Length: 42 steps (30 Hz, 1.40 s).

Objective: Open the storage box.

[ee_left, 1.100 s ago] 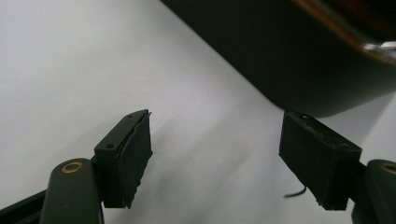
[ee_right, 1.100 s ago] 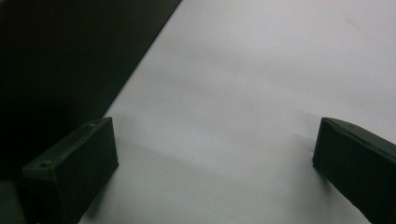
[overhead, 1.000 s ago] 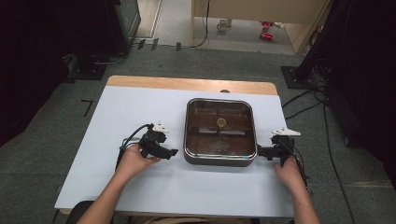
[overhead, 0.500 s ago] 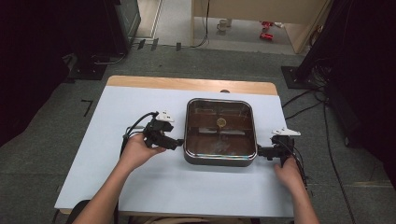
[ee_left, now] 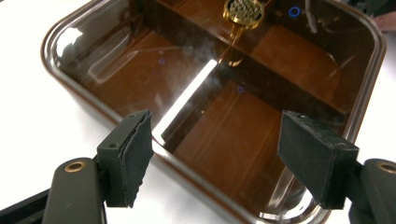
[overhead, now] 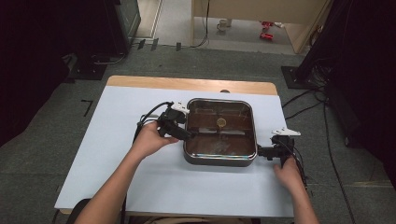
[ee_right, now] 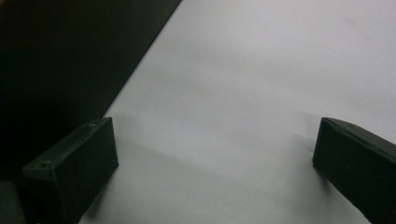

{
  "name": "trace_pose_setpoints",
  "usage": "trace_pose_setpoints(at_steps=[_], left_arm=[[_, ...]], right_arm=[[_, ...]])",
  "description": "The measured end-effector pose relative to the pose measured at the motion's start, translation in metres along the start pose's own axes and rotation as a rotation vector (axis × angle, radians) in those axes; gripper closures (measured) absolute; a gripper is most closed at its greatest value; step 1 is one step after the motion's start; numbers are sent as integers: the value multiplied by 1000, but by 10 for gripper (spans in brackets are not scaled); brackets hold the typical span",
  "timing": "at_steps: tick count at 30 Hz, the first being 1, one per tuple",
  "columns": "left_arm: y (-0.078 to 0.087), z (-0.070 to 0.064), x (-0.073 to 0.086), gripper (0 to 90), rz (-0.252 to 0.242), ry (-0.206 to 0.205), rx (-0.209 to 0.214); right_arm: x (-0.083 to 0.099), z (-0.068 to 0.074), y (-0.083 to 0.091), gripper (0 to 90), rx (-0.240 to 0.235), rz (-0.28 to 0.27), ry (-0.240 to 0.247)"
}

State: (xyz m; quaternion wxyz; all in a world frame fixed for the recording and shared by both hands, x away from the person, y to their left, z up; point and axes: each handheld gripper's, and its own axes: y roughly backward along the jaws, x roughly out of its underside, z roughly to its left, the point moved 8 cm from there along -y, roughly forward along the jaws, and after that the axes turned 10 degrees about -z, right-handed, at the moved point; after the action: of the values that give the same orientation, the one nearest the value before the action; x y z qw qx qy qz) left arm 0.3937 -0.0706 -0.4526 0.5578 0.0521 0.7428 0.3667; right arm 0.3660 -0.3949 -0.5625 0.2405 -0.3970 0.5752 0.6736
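A square brown pan [overhead: 219,133] with a glass lid sits on the white table [overhead: 102,154], a little toward three o'clock from the table's middle, and a small gold knob [overhead: 221,122] tops the lid. At the pan's nine o'clock edge is the left gripper [overhead: 183,133] — its jaws stand wide apart over the rim (nothing between them but lid glass). At four o'clock, just beside the pan's corner, the right gripper [overhead: 259,151] rests low on the table, jaws also spread — gripping nothing.
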Motion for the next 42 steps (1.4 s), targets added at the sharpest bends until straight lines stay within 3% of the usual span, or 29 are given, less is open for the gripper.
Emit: trace_pose_setpoints(at_steps=[8,23,30,36,42], left_arm=[[-17,-4,-15,306,-2,-7,23],[-57,-13,-30,310,-24,-74,32],[-75,-15,-38,335,-63,-34,73],[-94,-18,-34,372,-44,-60,62],[-99,-20,-35,492,-78,-103,37]], right_arm=[[0,0,0,0,0,0,-1],[0,0,0,0,0,1,-1],[0,0,0,0,0,0,-1],[0,0,0,0,0,0,-3],[0,0,0,0,0,-1,-3]])
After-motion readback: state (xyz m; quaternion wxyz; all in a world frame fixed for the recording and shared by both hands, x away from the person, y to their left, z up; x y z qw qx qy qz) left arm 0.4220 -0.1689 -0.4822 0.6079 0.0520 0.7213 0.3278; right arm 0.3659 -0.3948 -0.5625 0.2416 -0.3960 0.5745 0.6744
